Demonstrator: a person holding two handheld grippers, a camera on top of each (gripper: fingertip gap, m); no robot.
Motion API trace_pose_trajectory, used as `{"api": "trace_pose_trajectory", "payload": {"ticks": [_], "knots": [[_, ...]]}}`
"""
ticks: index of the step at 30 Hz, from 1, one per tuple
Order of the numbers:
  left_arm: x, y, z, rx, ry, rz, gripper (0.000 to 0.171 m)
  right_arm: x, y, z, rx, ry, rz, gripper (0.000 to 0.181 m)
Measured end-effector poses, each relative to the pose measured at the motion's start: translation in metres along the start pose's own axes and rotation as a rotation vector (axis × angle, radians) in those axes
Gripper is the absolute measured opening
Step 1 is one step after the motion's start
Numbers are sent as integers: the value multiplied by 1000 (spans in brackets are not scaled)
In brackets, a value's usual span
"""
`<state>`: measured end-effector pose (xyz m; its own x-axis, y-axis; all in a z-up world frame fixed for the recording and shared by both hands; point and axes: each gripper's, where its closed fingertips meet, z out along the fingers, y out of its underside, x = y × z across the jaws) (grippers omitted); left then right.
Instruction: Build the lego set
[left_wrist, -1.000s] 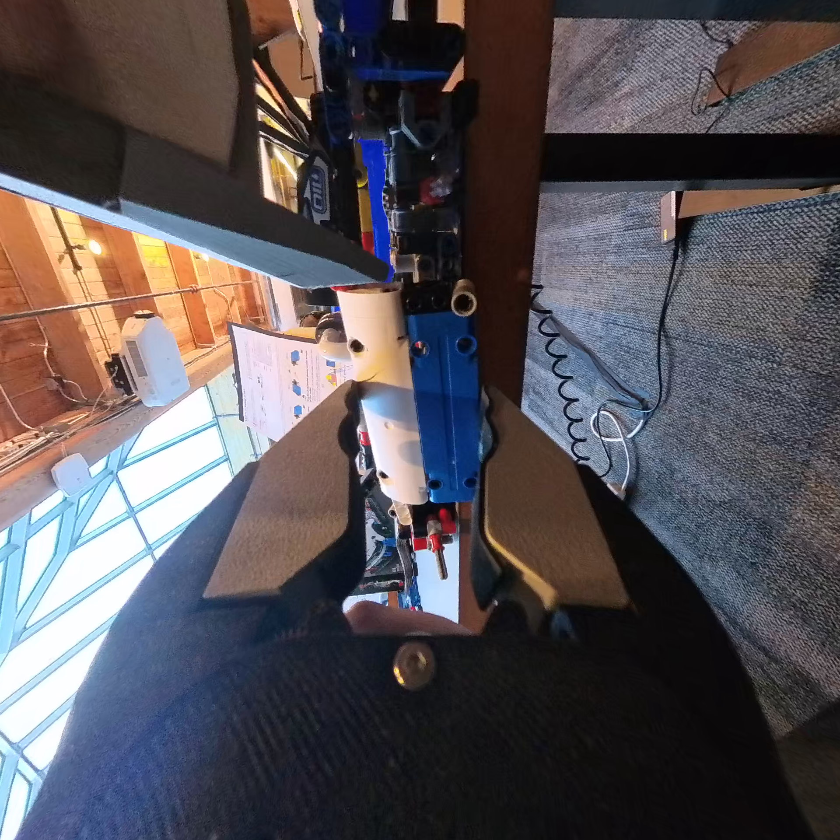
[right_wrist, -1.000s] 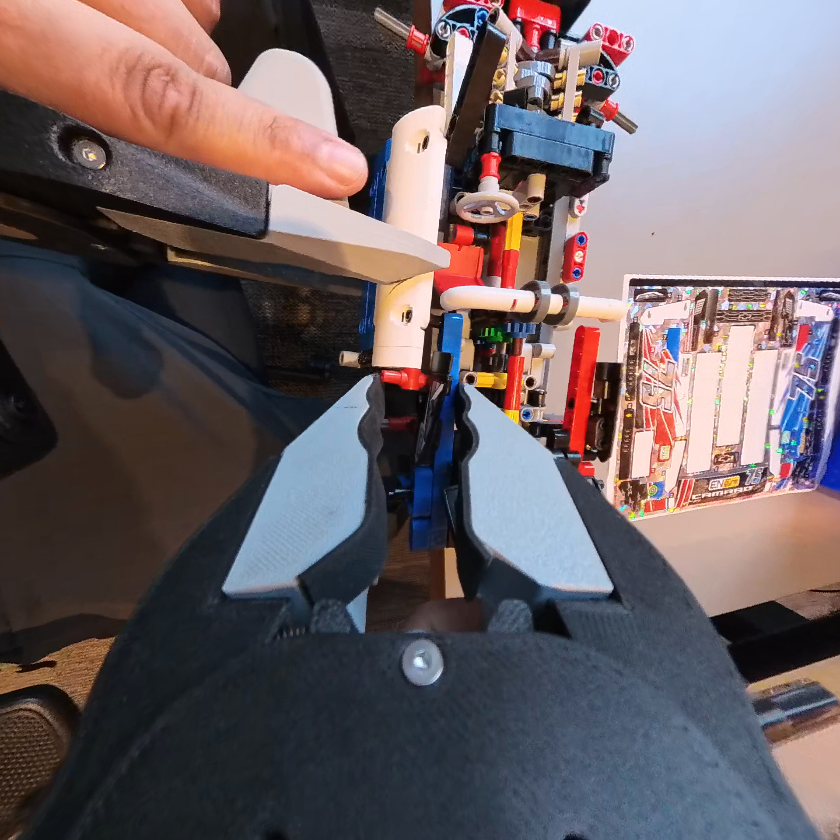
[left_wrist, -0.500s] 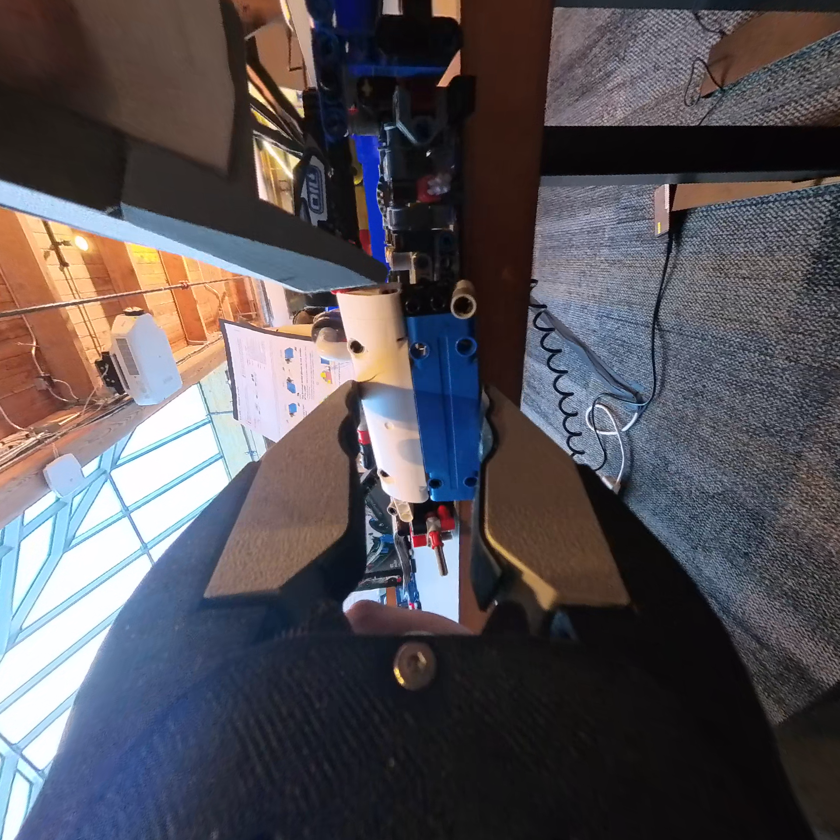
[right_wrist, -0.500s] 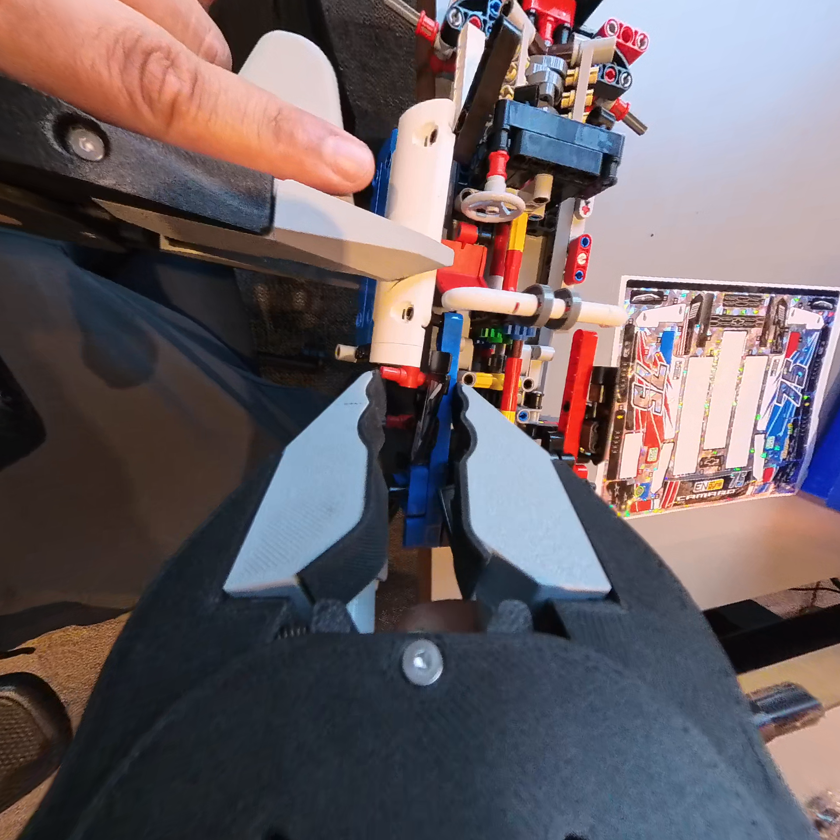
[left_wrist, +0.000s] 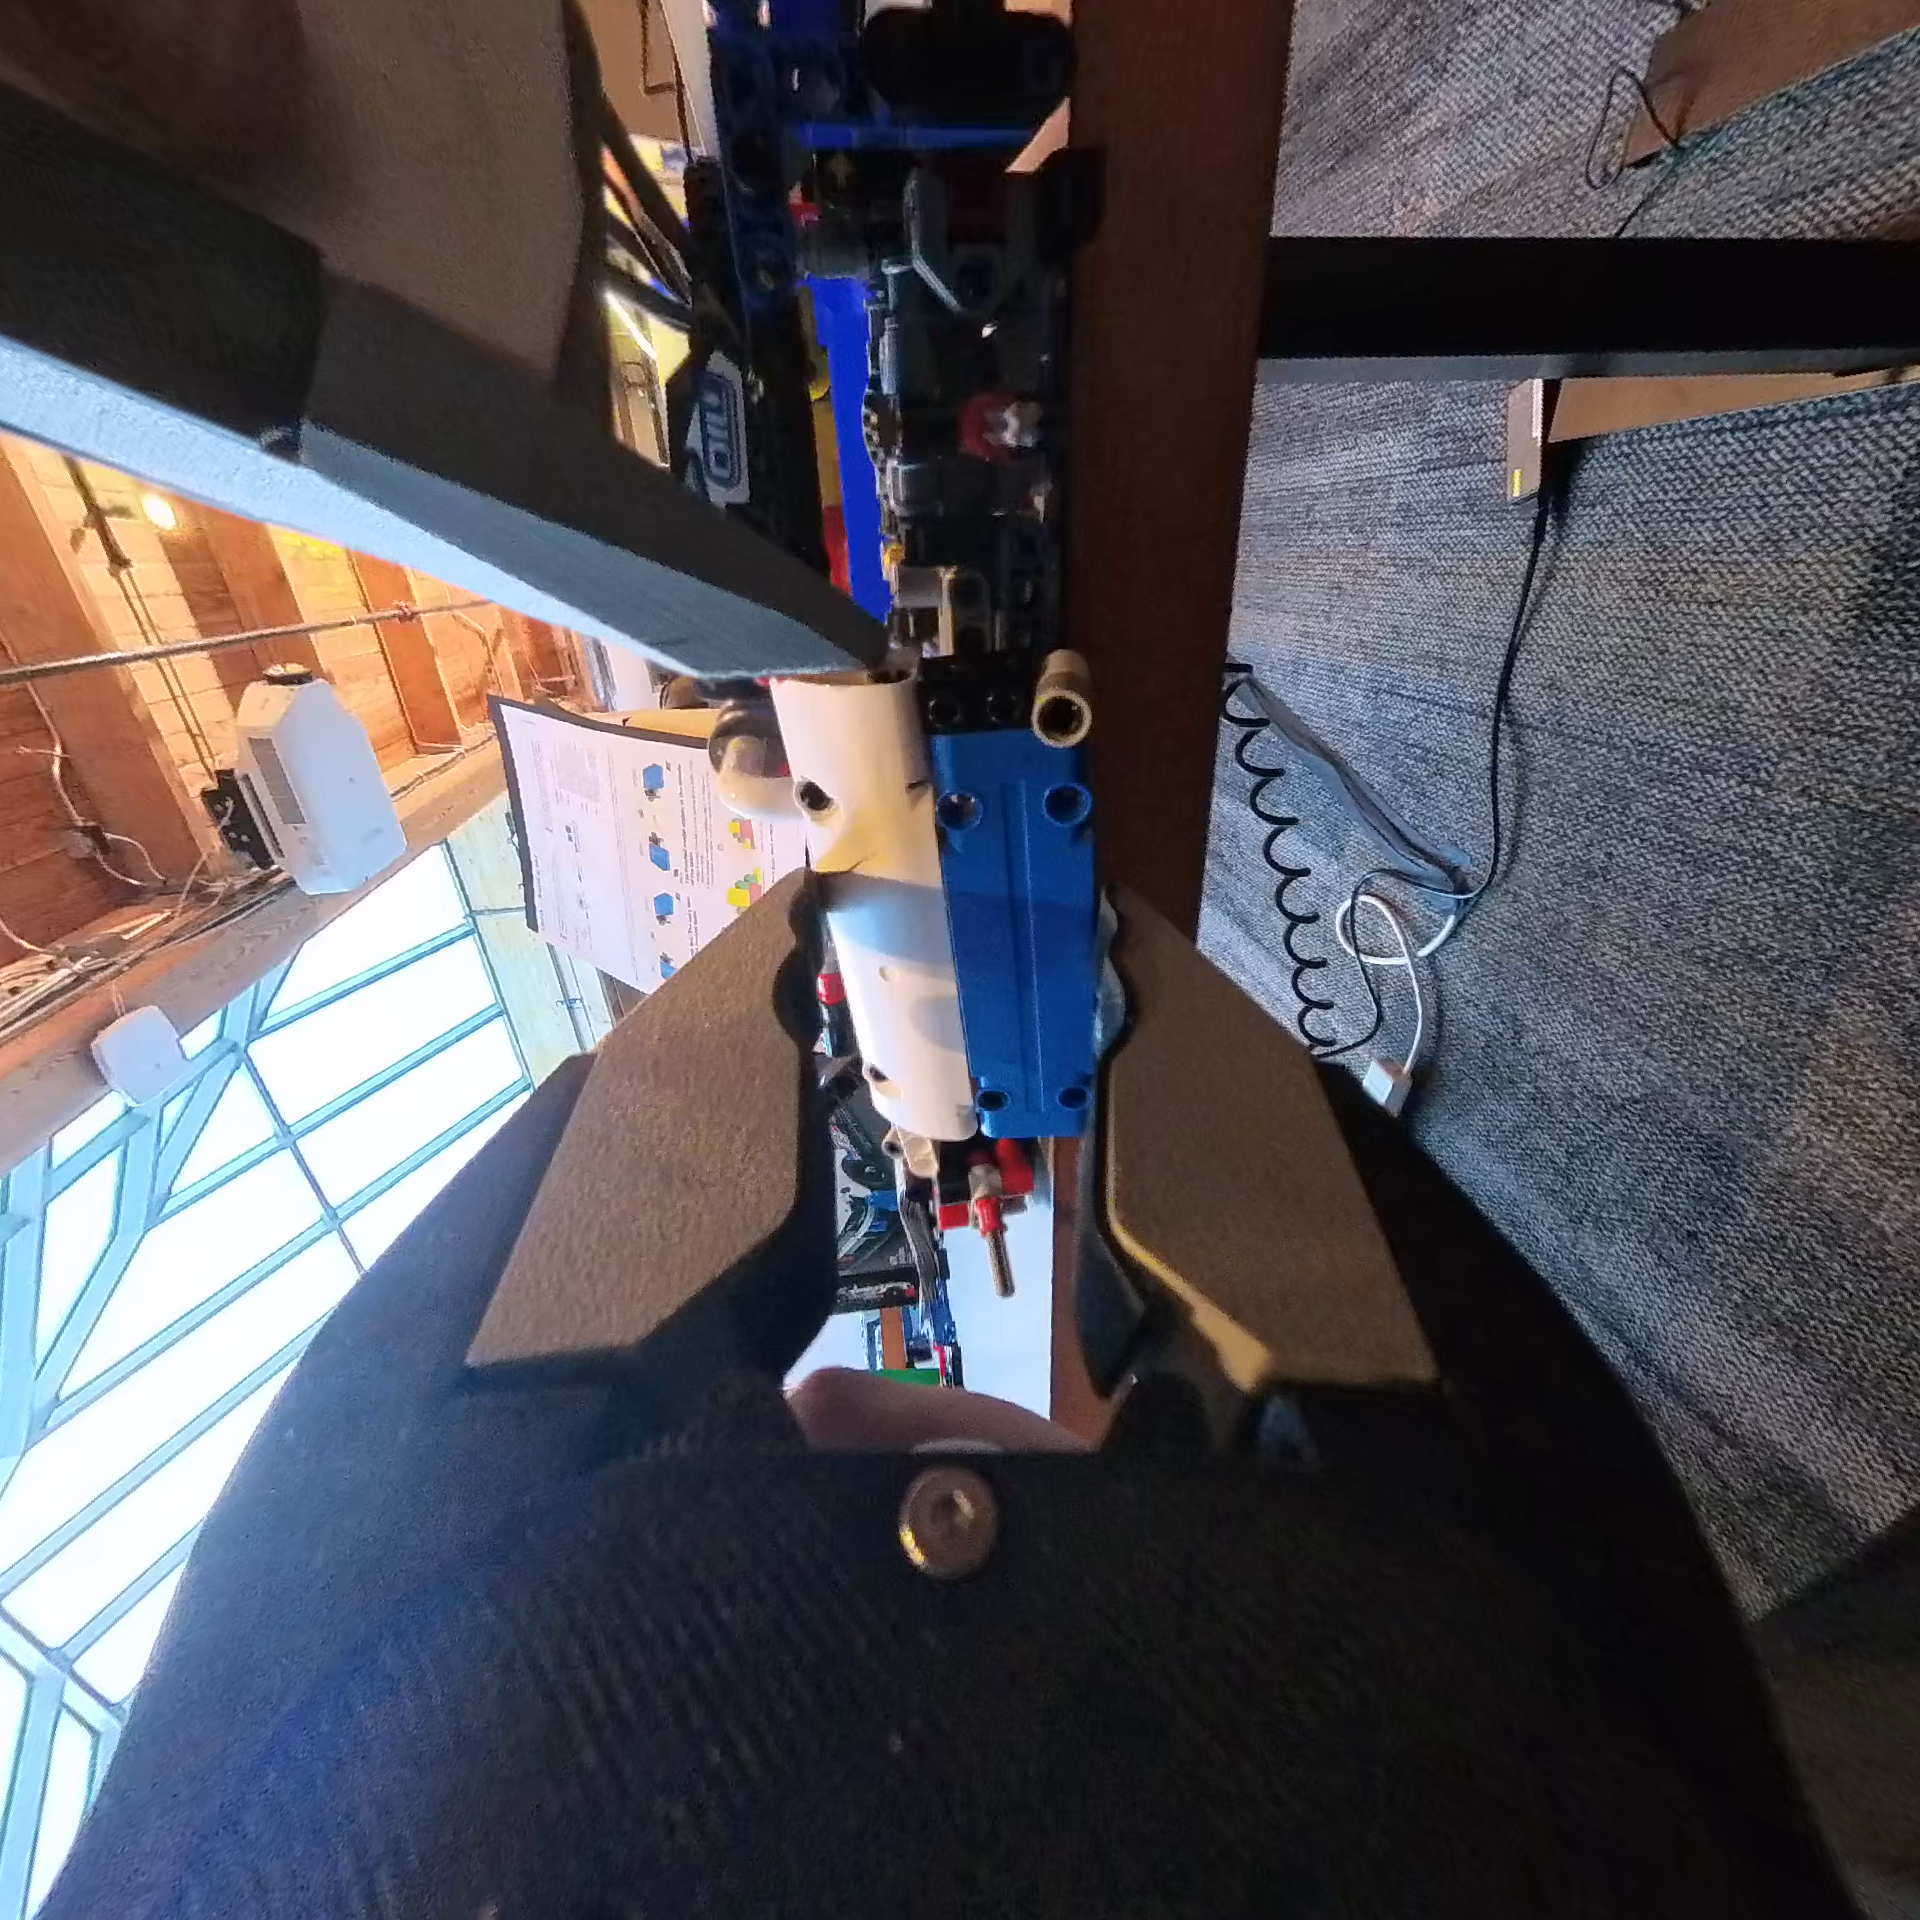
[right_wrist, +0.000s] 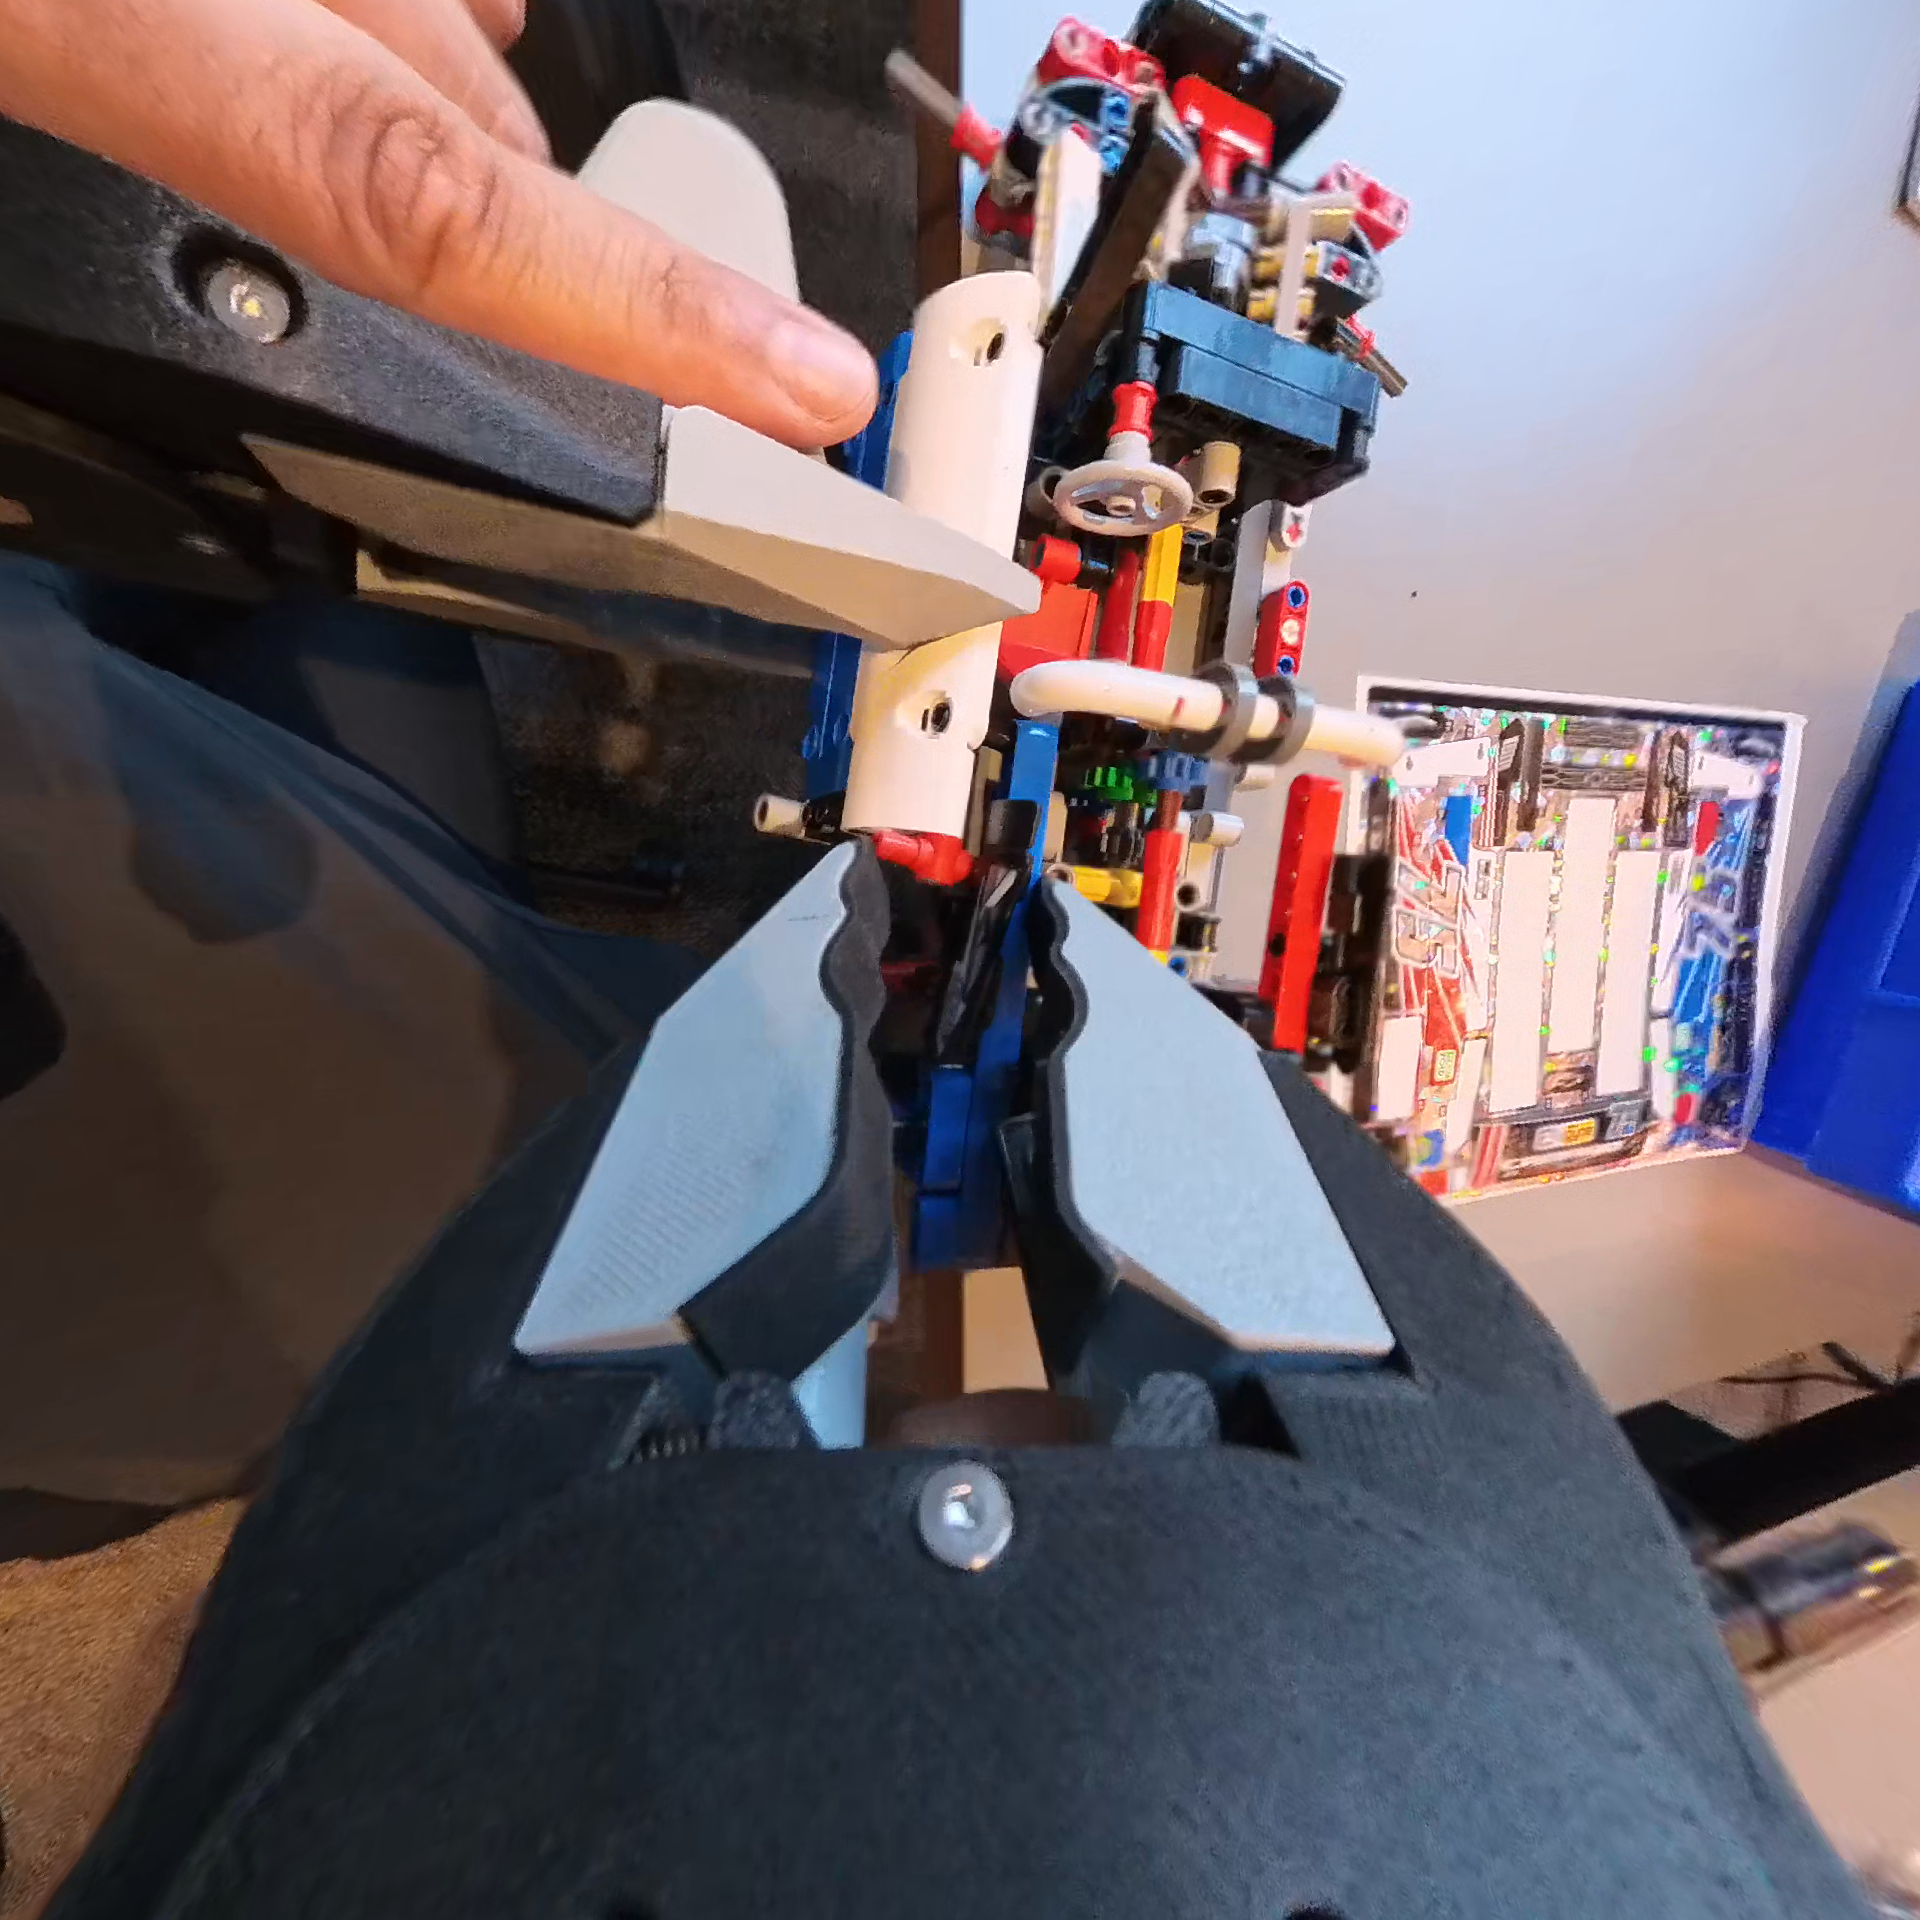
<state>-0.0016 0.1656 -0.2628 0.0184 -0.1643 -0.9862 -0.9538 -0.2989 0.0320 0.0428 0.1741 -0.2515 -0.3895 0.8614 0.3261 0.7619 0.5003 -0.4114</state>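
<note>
— Holding the lego model (left_wrist: 961, 935) from two ends, are they?

— Yes. The left gripper (left_wrist: 956, 997) has its jaws closed on the white panel (left_wrist: 894, 935) and blue panel (left_wrist: 1023, 935) at one end. The right gripper (right_wrist: 961, 997) is nearly shut, pinching a thin blue part (right_wrist: 977, 1122) low on the model (right_wrist: 1132, 540).

— Where does the model sit?

— Off any surface, held between the two, right against the dark wooden edge of the bench (left_wrist: 1153, 520).

— What crowds the left wrist view?

— A finger of the right gripper (left_wrist: 468, 520) cuts across from the upper left, its tip touching the top of the white panel. Behind it stand an instruction sheet (left_wrist: 623, 831), windows (left_wrist: 260, 1091) and a white device (left_wrist: 312, 790) on a wooden wall. Grey carpet (left_wrist: 1662, 831) with a coiled black cable (left_wrist: 1288, 862) and a white cable (left_wrist: 1392, 956) fills the right.

— And the right wrist view?

— The left gripper's pale finger (right_wrist: 831, 540) crosses the white panel (right_wrist: 956, 520), hiding its middle. A person's hand (right_wrist: 468, 187) lies along that gripper, one fingertip (right_wrist: 821, 374) possibly touching the model; I cannot tell. A sticker sheet (right_wrist: 1558, 935) leans on the wall beside a blue bin (right_wrist: 1849, 987).
</note>
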Motion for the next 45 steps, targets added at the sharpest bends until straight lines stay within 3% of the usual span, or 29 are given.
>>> {"api": "trace_pose_trajectory", "payload": {"ticks": [8, 17, 20, 21, 25, 29, 32, 38, 45], "knots": [[-2, -3, 0, 20, -4, -21, 49, -1, 1, -2, 11, -22, 56, 29], [-3, -2, 3, 13, -13, -20, 49, -5, -2, -4, 27, -98, 172, 44], [-2, -1, 4, 11, -16, -12, 49, -4, -10, -9, 78, -117, 214, 41], [-2, -1, 4, 11, -15, -15, 49, -3, -12, -10, 97, -122, 229, 31], [-2, -2, 5, 12, -20, -14, 49, 2, -11, -9, 79, -65, 217, 23], [-1, -3, 4, 20, -27, -9, 49, 14, -11, -9, 67, 50, 177, 39], [0, -3, 4, 24, -35, -5, 49, 11, -8, -9, 61, 40, 178, 32], [0, -4, 5, 30, -42, -11, 49, 16, -4, -13, 53, 103, 156, 42], [4, -6, 6, 36, -35, -19, 49, 17, 2, -6, 8, 126, 101, 42]]}}
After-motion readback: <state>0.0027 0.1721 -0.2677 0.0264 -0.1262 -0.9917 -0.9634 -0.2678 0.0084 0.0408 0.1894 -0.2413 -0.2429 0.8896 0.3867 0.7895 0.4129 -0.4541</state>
